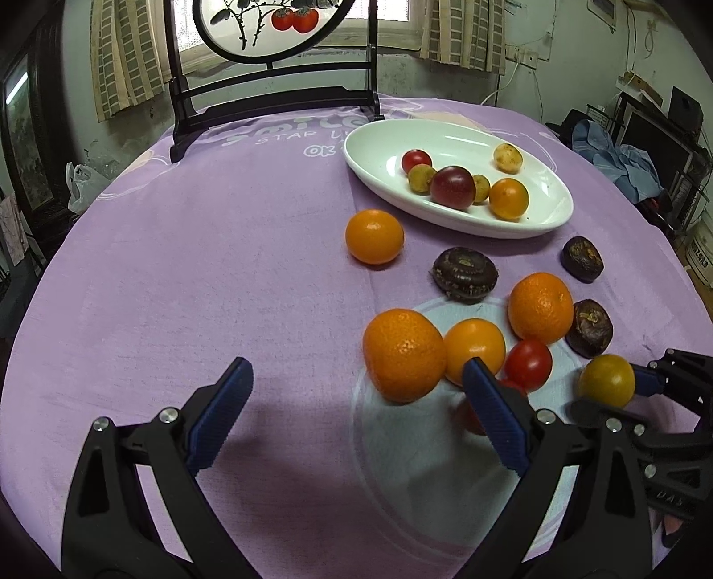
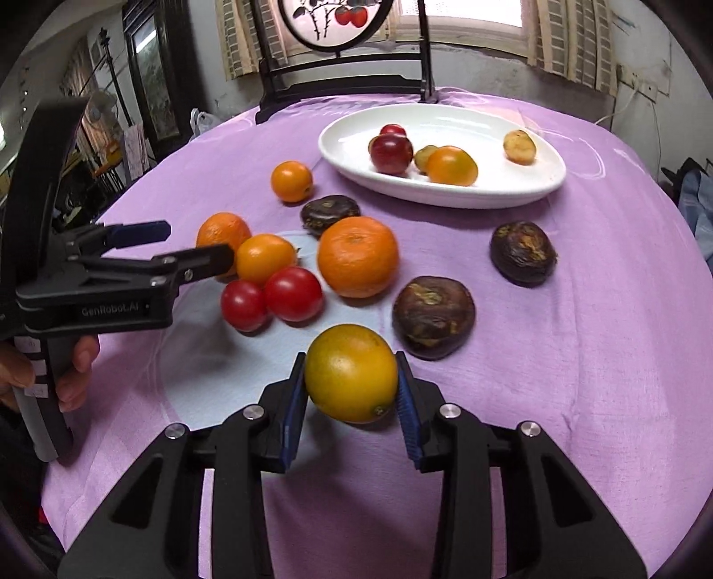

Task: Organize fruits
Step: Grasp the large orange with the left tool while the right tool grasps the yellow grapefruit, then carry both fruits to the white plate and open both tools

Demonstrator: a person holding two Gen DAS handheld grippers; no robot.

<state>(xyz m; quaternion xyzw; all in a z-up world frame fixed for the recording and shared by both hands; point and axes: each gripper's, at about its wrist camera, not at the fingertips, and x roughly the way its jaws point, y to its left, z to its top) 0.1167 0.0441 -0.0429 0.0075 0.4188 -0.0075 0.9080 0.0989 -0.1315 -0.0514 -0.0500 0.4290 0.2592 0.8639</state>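
Note:
My right gripper (image 2: 352, 378) is shut on a yellow-orange fruit (image 2: 351, 373) just above the cloth; it also shows in the left wrist view (image 1: 607, 380). My left gripper (image 1: 356, 378) is open and empty, its fingers (image 2: 147, 231) beside an orange (image 1: 403, 354) and a smaller orange fruit (image 2: 264, 257). Loose on the cloth lie a large orange (image 2: 358, 256), two red tomatoes (image 2: 292, 294), another small orange fruit (image 2: 291, 181) and three dark brown fruits (image 2: 433, 317). A white oval dish (image 2: 490, 187) at the back holds several small fruits (image 2: 391, 152).
A purple cloth (image 2: 579, 356) covers the round table. A dark wooden stand with a round painted panel (image 2: 338, 26) stands at the table's far edge behind the dish. Furniture and clutter surround the table.

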